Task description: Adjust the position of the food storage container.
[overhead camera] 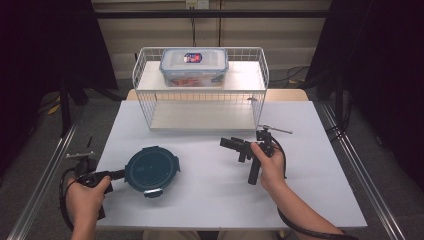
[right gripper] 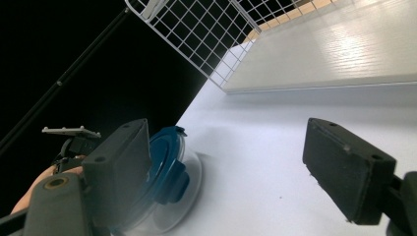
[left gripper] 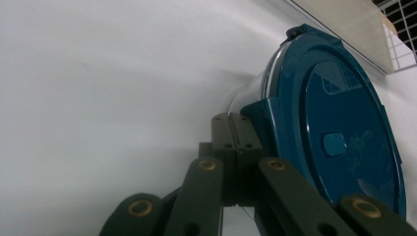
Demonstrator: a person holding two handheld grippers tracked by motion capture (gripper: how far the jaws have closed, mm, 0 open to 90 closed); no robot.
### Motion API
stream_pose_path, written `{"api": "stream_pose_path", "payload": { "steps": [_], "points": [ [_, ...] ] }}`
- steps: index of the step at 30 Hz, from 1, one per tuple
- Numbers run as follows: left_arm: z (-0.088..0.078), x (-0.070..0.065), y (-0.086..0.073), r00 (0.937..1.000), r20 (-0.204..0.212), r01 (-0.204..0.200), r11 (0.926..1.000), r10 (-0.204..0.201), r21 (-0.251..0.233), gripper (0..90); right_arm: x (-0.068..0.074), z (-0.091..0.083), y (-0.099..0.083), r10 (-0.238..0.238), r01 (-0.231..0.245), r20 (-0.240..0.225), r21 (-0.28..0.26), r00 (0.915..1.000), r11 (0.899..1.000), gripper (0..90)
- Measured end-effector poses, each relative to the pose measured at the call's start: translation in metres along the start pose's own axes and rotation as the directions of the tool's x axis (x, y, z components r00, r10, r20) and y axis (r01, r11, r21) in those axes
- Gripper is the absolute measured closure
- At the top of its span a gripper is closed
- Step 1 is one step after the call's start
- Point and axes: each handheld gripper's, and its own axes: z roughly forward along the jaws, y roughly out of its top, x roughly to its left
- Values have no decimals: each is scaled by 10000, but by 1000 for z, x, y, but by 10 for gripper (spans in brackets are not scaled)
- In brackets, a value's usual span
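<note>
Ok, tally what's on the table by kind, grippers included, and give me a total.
Round containers: 1, the blue-lidded one at front left.
Rectangular containers: 1, the clear box on the rack's top shelf.
Wire racks: 1, the white rack at the back.
Grippers: 2, the left gripper shut at the round container's rim, the right gripper open.
Total: 5
</note>
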Motion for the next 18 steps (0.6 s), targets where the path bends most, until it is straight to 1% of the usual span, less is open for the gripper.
{"api": "stream_pose_path", "payload": {
  "steps": [1, 2, 3, 5, 8, 10, 12, 13, 17, 18],
  "points": [
    [2, -2, 0, 9999, 101, -132, 9999, 131, 58, 900, 0, 0, 0, -9, 9, 12, 34, 10000, 10000, 181],
    [2, -2, 0, 9999, 101, -132, 9999, 131, 58, 900, 0, 0, 0, -9, 9, 12, 34, 10000, 10000, 181],
    [7, -9, -2, 9997, 175, -166, 9998, 164, 68, 900, 0, 0, 0, -22, 22, 6, 34, 10000, 10000, 181],
    [13, -15, -3, 9995, 241, -219, 9997, 216, 117, 900, 0, 0, 0, 7, -7, 15, 8, 10000, 10000, 181],
    [19, -21, -4, 9980, 515, -360, 9993, 358, 33, 900, -1, -1, -1, -40, 40, 63, 24, 10000, 10000, 181],
    [21, -25, -4, 9982, 458, -383, 9992, 376, 142, 900, -1, -2, -1, 2, -2, 77, 16, 10000, 10000, 181],
    [24, -27, -4, 9973, 561, -481, 9987, 470, 182, 900, -2, -3, -2, 8, -8, 126, -4, 9999, 10000, 181],
    [26, -28, -4, 9973, 589, -440, 9989, 431, 144, 900, -2, -4, -2, 2, -2, 124, 15, 9999, 10000, 181],
    [32, -34, -3, 9965, 623, -566, 9984, 562, 43, 900, -3, -6, -3, 67, -67, 195, 14, 9998, 10000, 181],
    [33, -36, -3, 9965, 619, -576, 9982, 566, 150, 900, -3, -6, -3, 71, -71, 269, -4, 9996, 10000, 181]
  ]
}}
